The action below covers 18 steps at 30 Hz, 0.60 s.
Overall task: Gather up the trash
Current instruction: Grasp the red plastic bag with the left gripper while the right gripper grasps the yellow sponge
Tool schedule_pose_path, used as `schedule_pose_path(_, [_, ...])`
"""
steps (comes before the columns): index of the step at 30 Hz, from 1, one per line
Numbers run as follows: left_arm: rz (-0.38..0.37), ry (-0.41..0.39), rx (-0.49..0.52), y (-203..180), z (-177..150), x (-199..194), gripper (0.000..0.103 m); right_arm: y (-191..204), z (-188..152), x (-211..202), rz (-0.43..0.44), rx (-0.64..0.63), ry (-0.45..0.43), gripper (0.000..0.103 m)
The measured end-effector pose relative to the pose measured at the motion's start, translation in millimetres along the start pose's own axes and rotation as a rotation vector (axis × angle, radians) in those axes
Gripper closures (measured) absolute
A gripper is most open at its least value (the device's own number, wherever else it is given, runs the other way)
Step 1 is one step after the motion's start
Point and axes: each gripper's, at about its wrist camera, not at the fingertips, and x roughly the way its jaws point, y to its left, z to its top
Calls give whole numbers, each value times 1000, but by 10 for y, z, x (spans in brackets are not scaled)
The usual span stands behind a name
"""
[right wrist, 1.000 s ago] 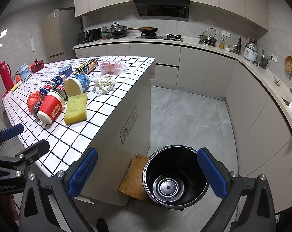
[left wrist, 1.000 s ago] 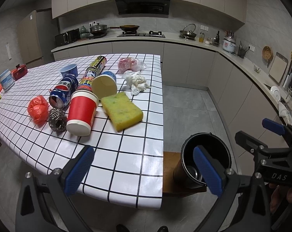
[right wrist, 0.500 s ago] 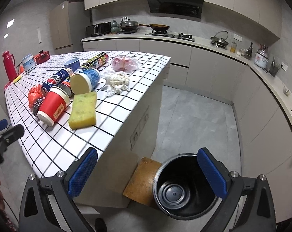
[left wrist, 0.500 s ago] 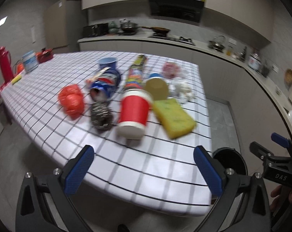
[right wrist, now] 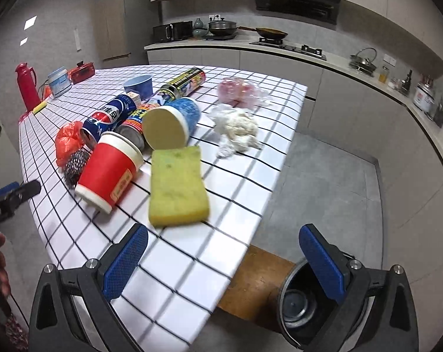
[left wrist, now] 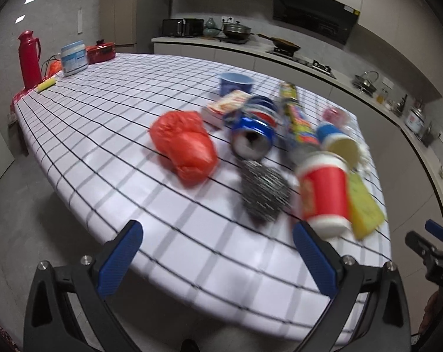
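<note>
Trash lies on the white checked table [left wrist: 110,111]: a red plastic bag [left wrist: 186,146], a steel scourer [left wrist: 264,190], a red paper cup [left wrist: 324,187], a Pepsi can [left wrist: 252,135], a yellow sponge [right wrist: 176,184], a blue paper cup [right wrist: 171,123], white crumpled tissue [right wrist: 237,129] and a pink bag [right wrist: 239,91]. A black bin [right wrist: 306,302] stands on the floor by a wooden board [right wrist: 256,284]. My left gripper [left wrist: 221,258] is open and empty before the table's near edge. My right gripper [right wrist: 224,261] is open and empty over the table corner.
A blue bowl [left wrist: 236,83], a long spray can [right wrist: 183,83] and a small box [left wrist: 228,104] lie behind the trash. A red thermos [left wrist: 29,58], a white tub [left wrist: 73,61] and a red pot [left wrist: 101,51] stand at the far end. Kitchen counters [right wrist: 368,70] line the walls.
Both grippers swung left and up toward the table. The left view turned from the bin to the red bag and scourer. The bin slid to the right view's lower right corner.
</note>
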Motion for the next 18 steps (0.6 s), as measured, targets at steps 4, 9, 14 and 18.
schedule_pose_path(4, [-20, 30, -23, 203, 233, 313, 15, 123, 126, 276, -2, -4, 34, 12])
schedule_pose_path(9, [-37, 51, -37, 300, 440, 617, 16, 264, 211, 581, 20, 2, 82, 23])
schedule_pose_path(14, [-59, 72, -20, 329, 601, 850, 16, 376, 253, 747, 27, 25, 98, 24])
schedule_pose_path(18, [-71, 113, 2, 363, 633, 1004, 25, 392, 293, 886, 1, 71, 121, 32])
